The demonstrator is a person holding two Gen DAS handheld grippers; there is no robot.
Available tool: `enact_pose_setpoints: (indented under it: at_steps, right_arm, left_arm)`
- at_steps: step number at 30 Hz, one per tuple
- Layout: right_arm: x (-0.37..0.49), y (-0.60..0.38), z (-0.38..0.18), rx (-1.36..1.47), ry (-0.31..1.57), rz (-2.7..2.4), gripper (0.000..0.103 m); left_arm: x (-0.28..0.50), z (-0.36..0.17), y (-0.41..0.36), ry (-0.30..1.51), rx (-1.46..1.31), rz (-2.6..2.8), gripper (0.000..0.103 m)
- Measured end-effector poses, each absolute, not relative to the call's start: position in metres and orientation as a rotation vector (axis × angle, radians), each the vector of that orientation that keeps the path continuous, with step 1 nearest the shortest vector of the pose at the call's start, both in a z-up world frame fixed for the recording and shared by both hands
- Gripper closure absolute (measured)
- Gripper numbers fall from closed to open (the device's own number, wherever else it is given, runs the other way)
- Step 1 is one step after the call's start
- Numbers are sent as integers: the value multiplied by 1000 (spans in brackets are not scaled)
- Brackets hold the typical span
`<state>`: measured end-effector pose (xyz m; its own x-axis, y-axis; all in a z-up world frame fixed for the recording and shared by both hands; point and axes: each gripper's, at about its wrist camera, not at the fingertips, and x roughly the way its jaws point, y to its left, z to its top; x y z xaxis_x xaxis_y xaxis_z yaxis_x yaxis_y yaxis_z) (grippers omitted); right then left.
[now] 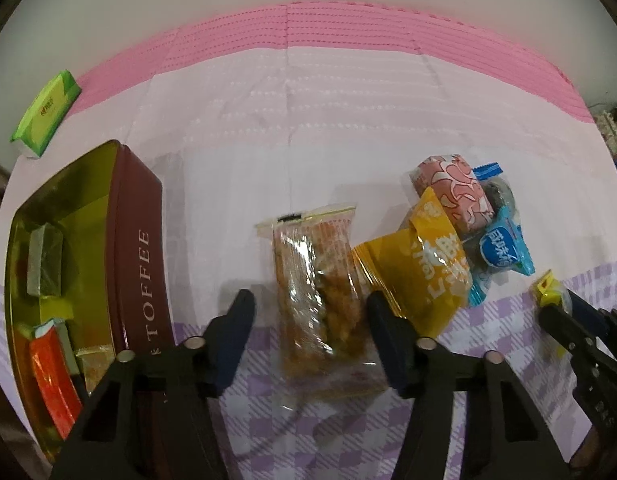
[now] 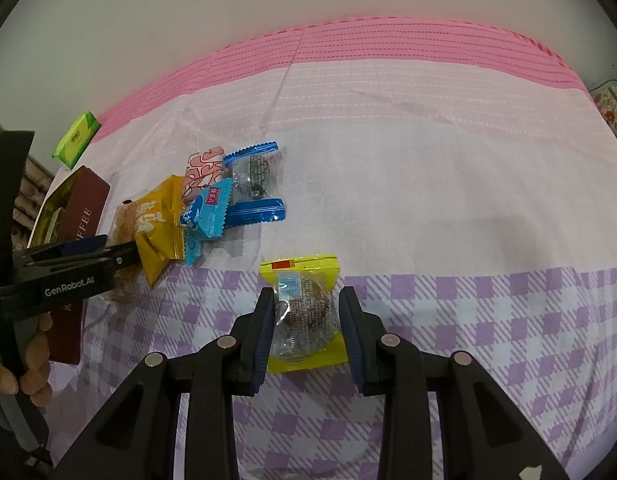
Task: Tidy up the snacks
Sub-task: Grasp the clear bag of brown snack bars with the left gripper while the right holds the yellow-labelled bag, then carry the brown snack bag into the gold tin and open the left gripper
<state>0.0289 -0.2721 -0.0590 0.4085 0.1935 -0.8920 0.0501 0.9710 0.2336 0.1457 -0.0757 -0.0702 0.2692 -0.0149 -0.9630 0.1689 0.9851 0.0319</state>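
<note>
My left gripper [image 1: 310, 308] is open, its fingers either side of a clear orange snack packet [image 1: 322, 300] lying on the cloth. My right gripper [image 2: 308, 304] is open around a yellow-edged clear packet [image 2: 304, 312] holding a dark round snack; the fingers stand close to it, contact unclear. A brown toffee tin [image 1: 136, 256] stands open at the left with several wrapped snacks inside, such as an orange one [image 1: 54, 384]. A pile of snacks lies between: a yellow pack [image 1: 424, 264], a pink pack [image 1: 456, 188], a blue pack [image 1: 504, 248].
A green tissue pack [image 1: 48, 114] lies at the far left near the table edge. The table wears a pink, white and purple checked cloth [image 2: 468, 200]. A white wall stands behind. The right half of the cloth holds nothing else.
</note>
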Motion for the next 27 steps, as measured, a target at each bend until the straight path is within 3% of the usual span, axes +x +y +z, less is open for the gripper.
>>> enact_pose_setpoints:
  at_steps: [3,6,27]
  right_arm:
    - [29,-272,-59,235,1150,92,72]
    - [29,-272,-59,229,1151,91,72]
    - [27,-263,-61,176,1153,75,71]
  left_arm:
    - [143,-69,-71,1289,137,-141,61]
    - [135,-68,-67,1280,148,-148,65]
    - [86,-65,-67,1365,156,-178,62]
